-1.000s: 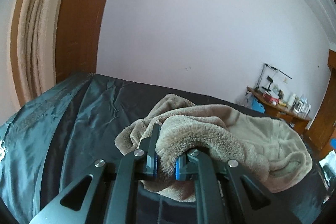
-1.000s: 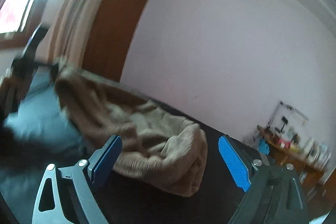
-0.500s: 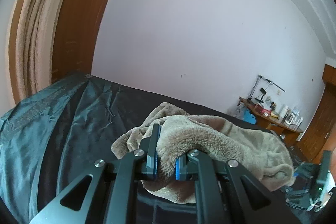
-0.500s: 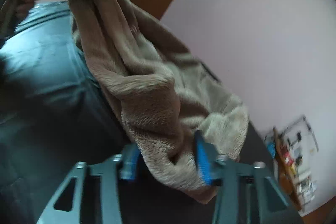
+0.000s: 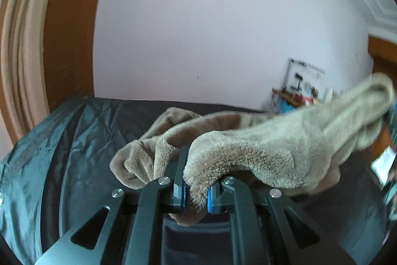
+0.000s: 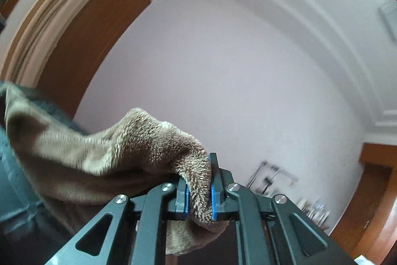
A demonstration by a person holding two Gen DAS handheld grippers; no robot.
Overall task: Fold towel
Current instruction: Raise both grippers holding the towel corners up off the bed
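You have one tan towel (image 5: 273, 148) stretched above the dark bedcover (image 5: 82, 140), one corner pinched in your left gripper (image 5: 196, 193), another clamped in your right gripper (image 6: 199, 198); two grippers, both closed on cloth.

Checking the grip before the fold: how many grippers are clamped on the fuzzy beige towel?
2. The left gripper pinches one bunched edge of the fuzzy beige towel above the dark bed cover; the right gripper pinches another edge, lifted off to the right.
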